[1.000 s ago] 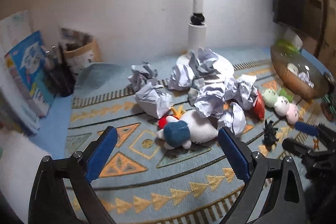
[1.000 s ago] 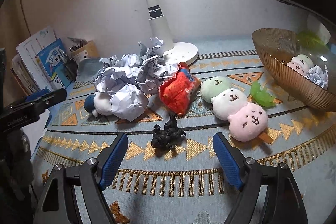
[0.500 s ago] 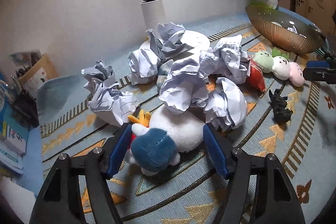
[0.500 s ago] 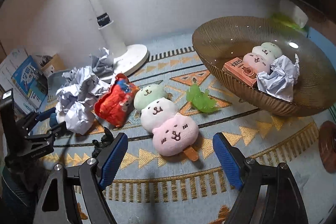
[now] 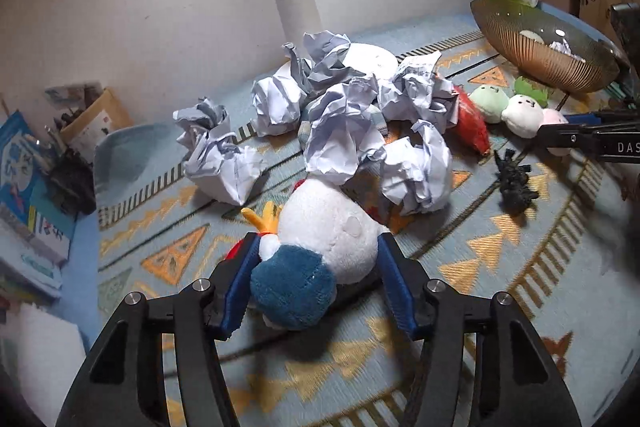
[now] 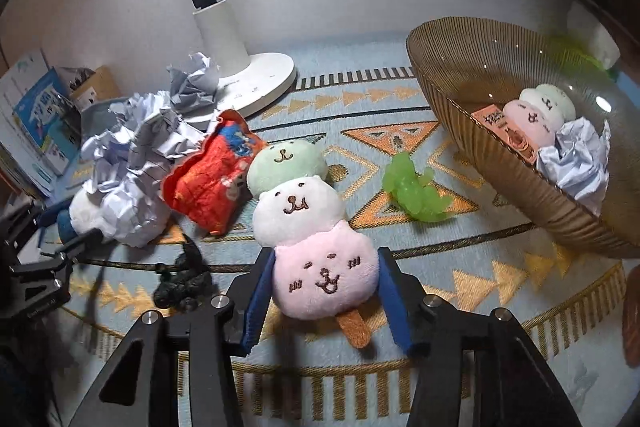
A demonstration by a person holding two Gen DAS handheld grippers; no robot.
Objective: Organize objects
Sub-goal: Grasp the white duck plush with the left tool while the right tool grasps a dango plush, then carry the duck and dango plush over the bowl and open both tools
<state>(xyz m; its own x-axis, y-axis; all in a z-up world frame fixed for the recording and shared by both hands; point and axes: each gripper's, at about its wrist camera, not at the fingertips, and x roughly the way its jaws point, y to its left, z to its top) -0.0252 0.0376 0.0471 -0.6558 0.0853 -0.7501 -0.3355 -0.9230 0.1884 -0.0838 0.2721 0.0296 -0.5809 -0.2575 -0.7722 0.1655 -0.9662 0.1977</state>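
A white plush with a blue cap (image 5: 332, 223) lies on the patterned rug. My left gripper (image 5: 317, 241) is closing on it, and both blue pads touch its sides. A three-ball plush skewer (image 6: 298, 207) in green, white and pink lies in the right wrist view. My right gripper (image 6: 326, 254) is closing on its pink end, with the pads against both sides. The right gripper (image 5: 580, 135) also shows at the right edge of the left wrist view. A ribbed amber bowl (image 6: 440, 99) at the right holds another plush skewer, a pink box and a paper ball.
Several crumpled paper balls (image 5: 344, 131) are heaped around a white lamp base (image 6: 256, 83). A red snack packet (image 6: 212, 179), a black figurine (image 6: 180, 283) and a green toy (image 6: 416, 191) lie on the rug. Books and a box (image 5: 24, 163) stand at the left wall.
Both grippers moved forward and down onto their plush toys. Their jaws went from wide open to narrowed against the toys' sides.
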